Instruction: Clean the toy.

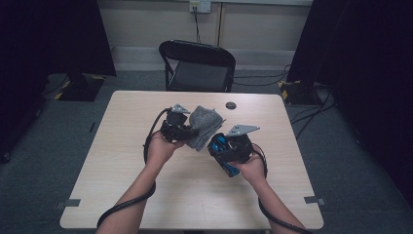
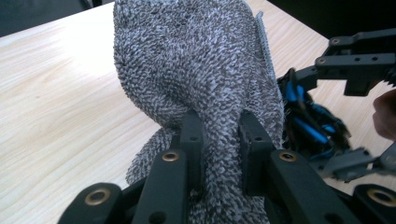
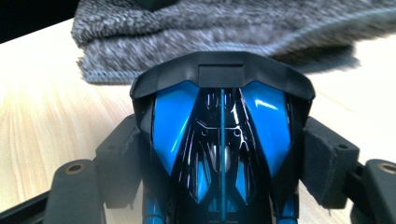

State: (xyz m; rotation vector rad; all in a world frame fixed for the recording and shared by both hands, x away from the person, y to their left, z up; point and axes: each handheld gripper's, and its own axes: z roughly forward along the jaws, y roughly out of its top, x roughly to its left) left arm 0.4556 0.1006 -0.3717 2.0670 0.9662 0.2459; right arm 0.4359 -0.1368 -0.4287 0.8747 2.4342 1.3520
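Towel (image 2: 201, 70), grey and fuzzy, bunched above the middle of the wooden table (image 1: 122, 146), pinched tight in the closed jaws of the left gripper (image 2: 219, 135). Toy car (image 3: 222, 140), black and blue, clamped by its sides between the pads of the right gripper (image 3: 223, 168), nose toward the towel and just beside it. Black folding chair (image 1: 197, 66) beyond the table's far edge.
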